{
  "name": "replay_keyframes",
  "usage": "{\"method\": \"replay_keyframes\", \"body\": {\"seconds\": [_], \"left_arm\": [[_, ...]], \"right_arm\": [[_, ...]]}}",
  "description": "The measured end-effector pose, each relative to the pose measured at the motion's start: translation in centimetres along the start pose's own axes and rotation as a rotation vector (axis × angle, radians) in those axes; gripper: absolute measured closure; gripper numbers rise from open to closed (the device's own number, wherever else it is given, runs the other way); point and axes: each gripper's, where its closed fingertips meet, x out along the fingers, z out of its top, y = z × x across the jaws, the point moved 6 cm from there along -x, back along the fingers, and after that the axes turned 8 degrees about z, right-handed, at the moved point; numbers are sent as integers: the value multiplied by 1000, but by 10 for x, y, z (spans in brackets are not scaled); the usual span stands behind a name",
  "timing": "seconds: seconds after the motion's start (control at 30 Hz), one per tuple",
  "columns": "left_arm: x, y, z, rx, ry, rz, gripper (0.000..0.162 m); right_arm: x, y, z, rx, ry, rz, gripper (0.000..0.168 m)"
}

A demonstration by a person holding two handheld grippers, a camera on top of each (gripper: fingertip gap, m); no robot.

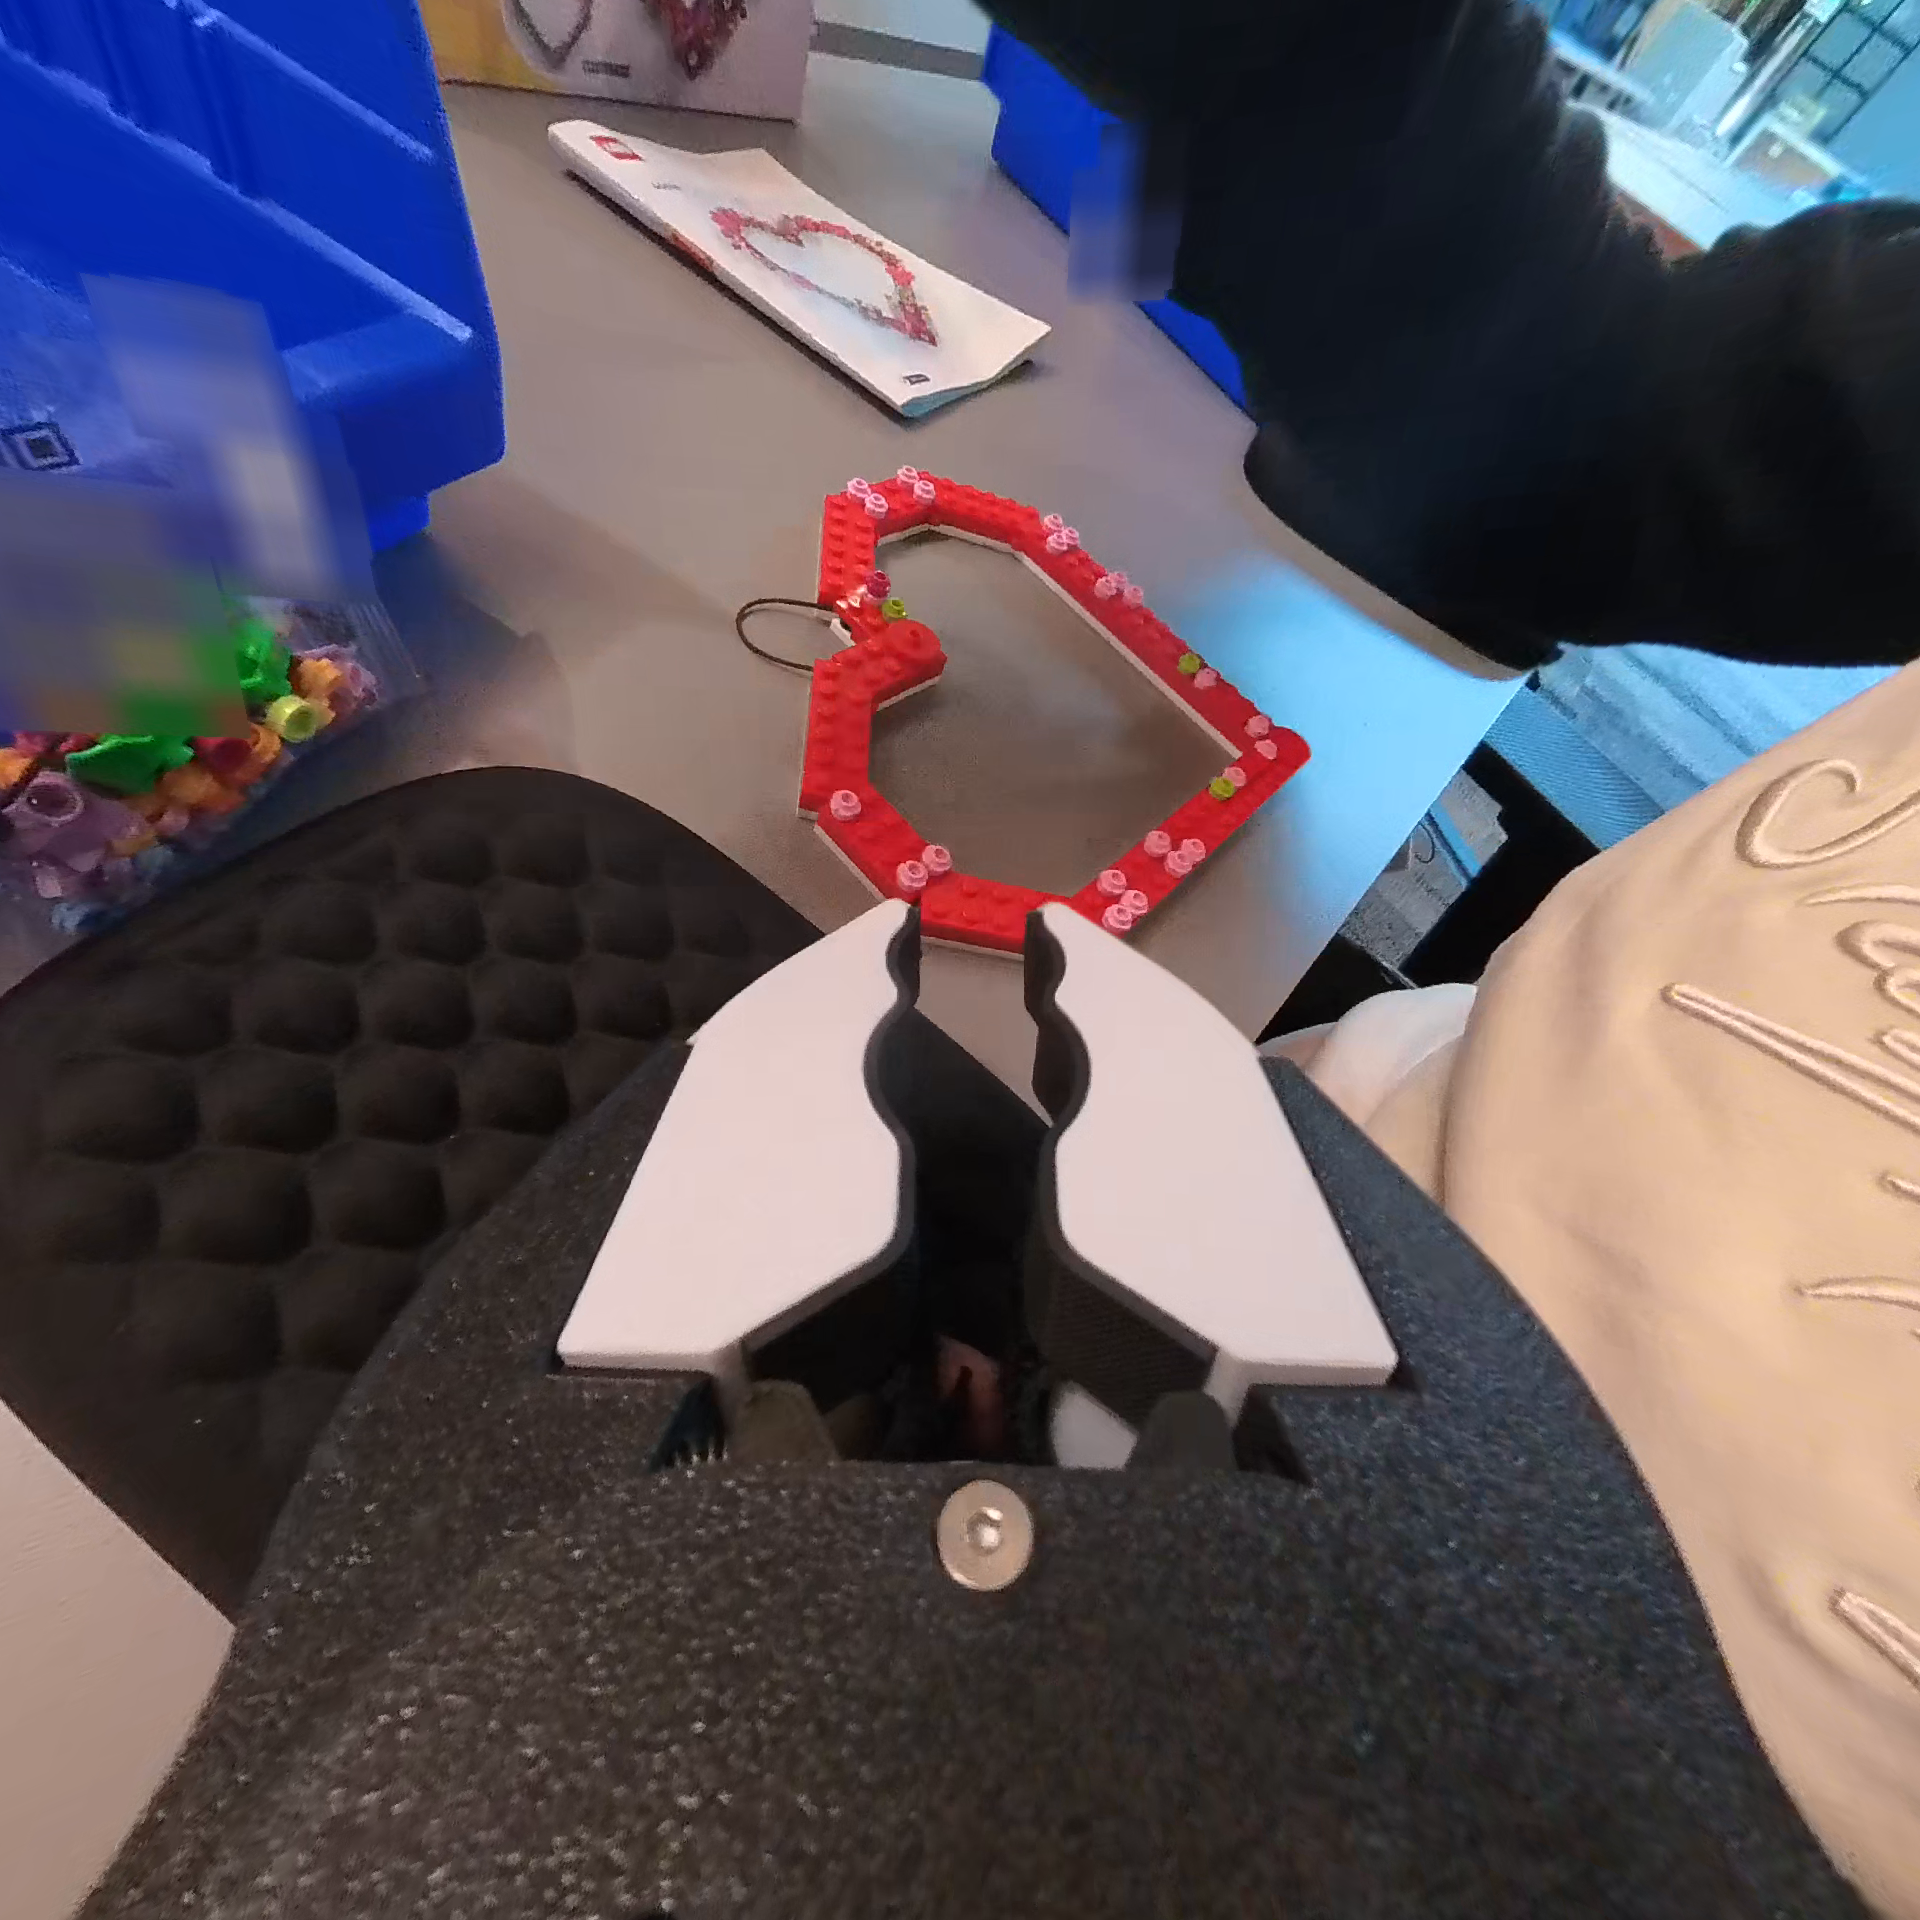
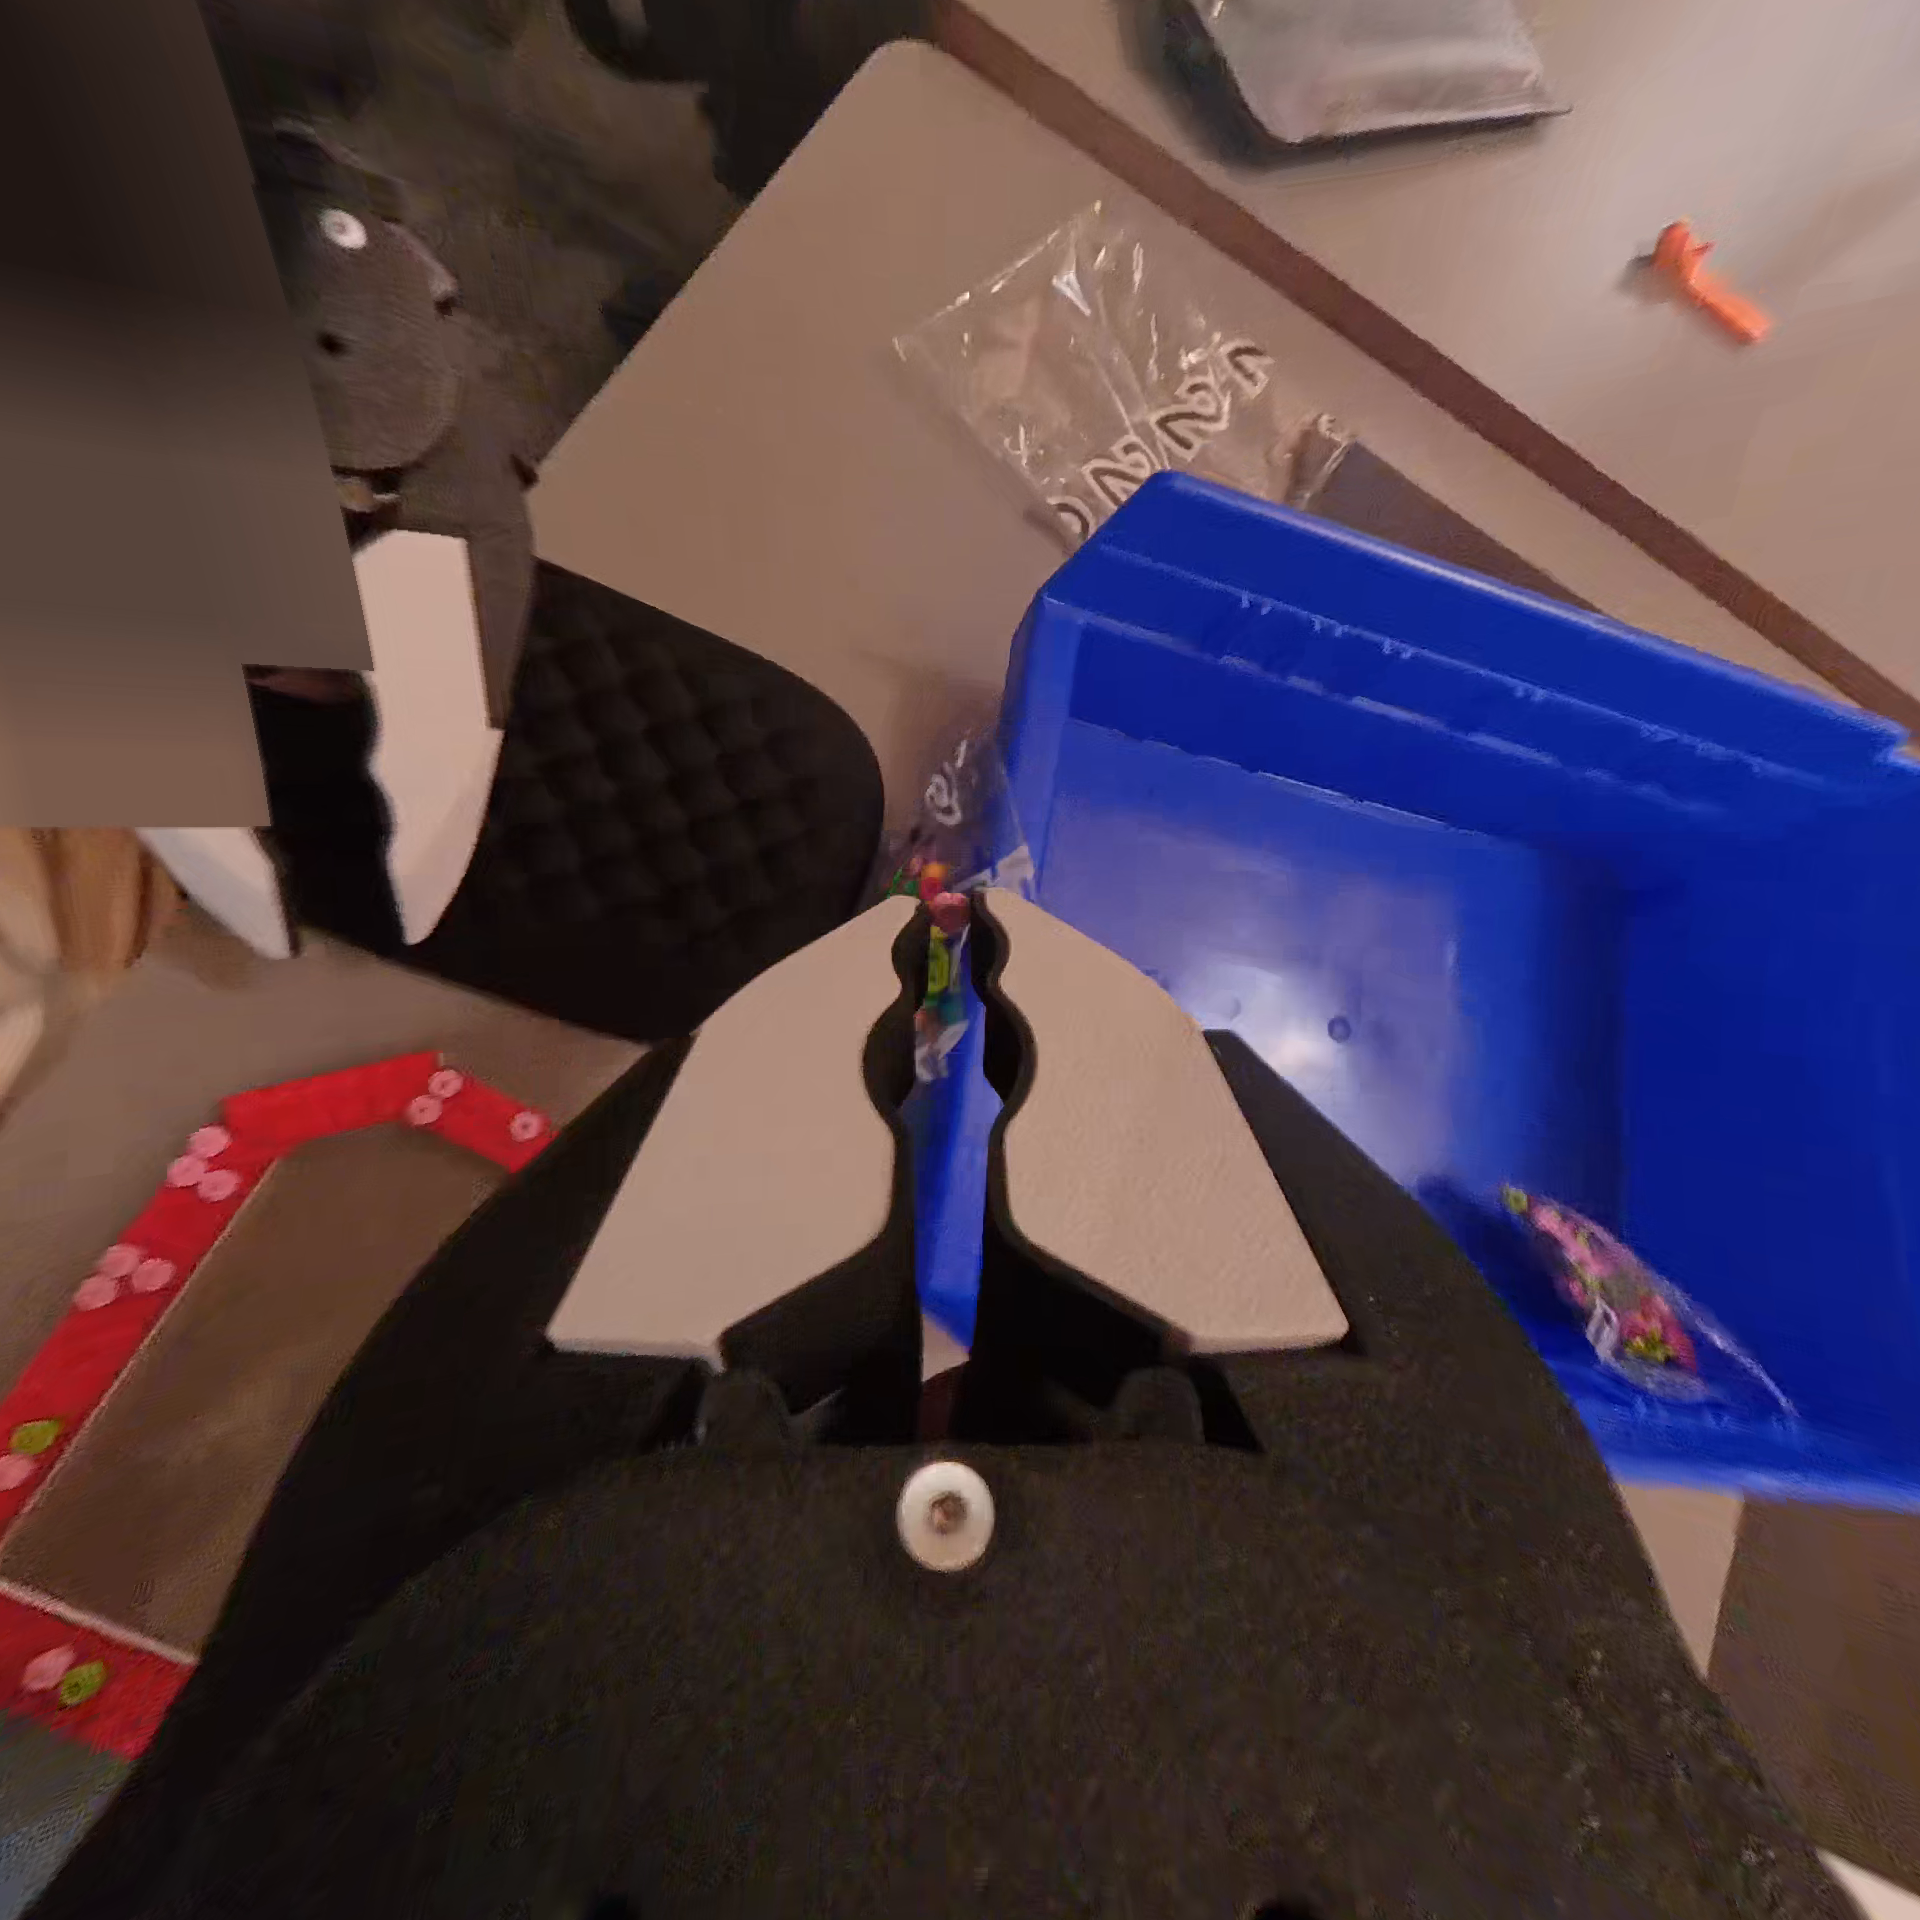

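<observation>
A red heart-shaped brick frame [image 1: 873, 831] dotted with small pink and green studs lies flat on the grey table. It also shows at the lower left of the right wrist view [image 2: 343, 1101]. My left gripper [image 1: 971, 920] is open and empty, its tips just above the frame's near edge. My right gripper [image 2: 945, 914] is nearly closed, with a small pink piece [image 2: 948, 910] pinched between its tips. It is held above the table beside a blue bin [image 2: 1455, 831]. A clear bag of coloured pieces [image 1: 156, 769] lies left of the frame.
A small bag of pink pieces [image 2: 1600, 1299] lies in the blue bin. Another blue bin [image 1: 260, 260] stands at the left. A booklet [image 1: 831, 270], an empty clear bag [image 2: 1101, 353] and an orange tool [image 2: 1704, 281] lie on the table. A black padded seat [image 1: 312, 1039] is by the table edge. Some 15 centimetres of space lies between my two pairs of fingers. The black padded seat [image 1: 312, 1039] lies around 9 centimetres away from my left fingertips. The right camera catches it too, in the right wrist view [image 2: 756, 812].
</observation>
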Motion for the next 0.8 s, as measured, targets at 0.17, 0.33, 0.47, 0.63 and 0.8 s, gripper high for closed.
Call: {"method": "replay_keyframes", "body": {"seconds": [0.17,0.33,0.47,0.63,0.8], "left_arm": [[-3,-1,0,2,-28,-5,143],[-3,0,-1,-2,-27,-5,143],[-2,0,-1,-2,-25,-7,143],[-2,0,-1,0,-21,-4,143],[-2,0,-1,-7,-25,-10,143]], "right_arm": [[32,-17,-9,63,112,93,157],[31,-16,-4,65,54,119,157],[31,-12,-6,79,66,185,147],[35,-5,-8,69,93,212,134],[36,6,-13,22,153,197,132]]}}
